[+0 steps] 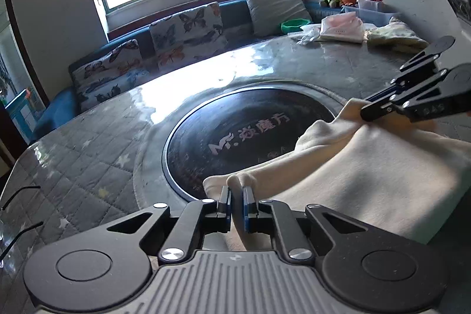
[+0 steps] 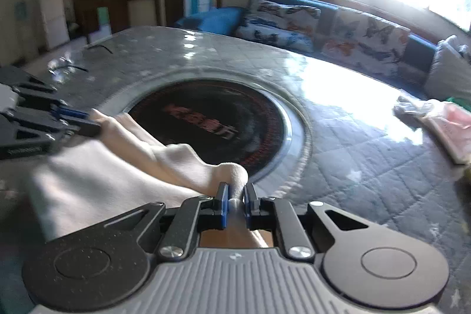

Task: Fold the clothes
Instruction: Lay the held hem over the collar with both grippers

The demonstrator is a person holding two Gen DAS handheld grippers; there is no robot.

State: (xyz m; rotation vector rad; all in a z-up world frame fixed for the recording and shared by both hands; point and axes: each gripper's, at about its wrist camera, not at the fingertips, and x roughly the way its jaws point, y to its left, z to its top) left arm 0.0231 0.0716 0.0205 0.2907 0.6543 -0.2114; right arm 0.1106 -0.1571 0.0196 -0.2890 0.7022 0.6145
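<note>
A cream-coloured garment lies spread on the quilted table, its far edge over the rim of the round black hotplate. My left gripper is shut on one corner of that edge, cloth bunched between its blue pads. My right gripper comes in from the right in the left wrist view and pinches the other corner. In the right wrist view the right gripper is shut on a knob of the cream garment, and the left gripper grips the cloth at the far left.
The grey quilted table has a shiny plastic cover. Folded pale clothes and a yellow piece lie at its far right corner by a green bowl. Black cables lie at the left edge. A butterfly-cushion sofa stands behind.
</note>
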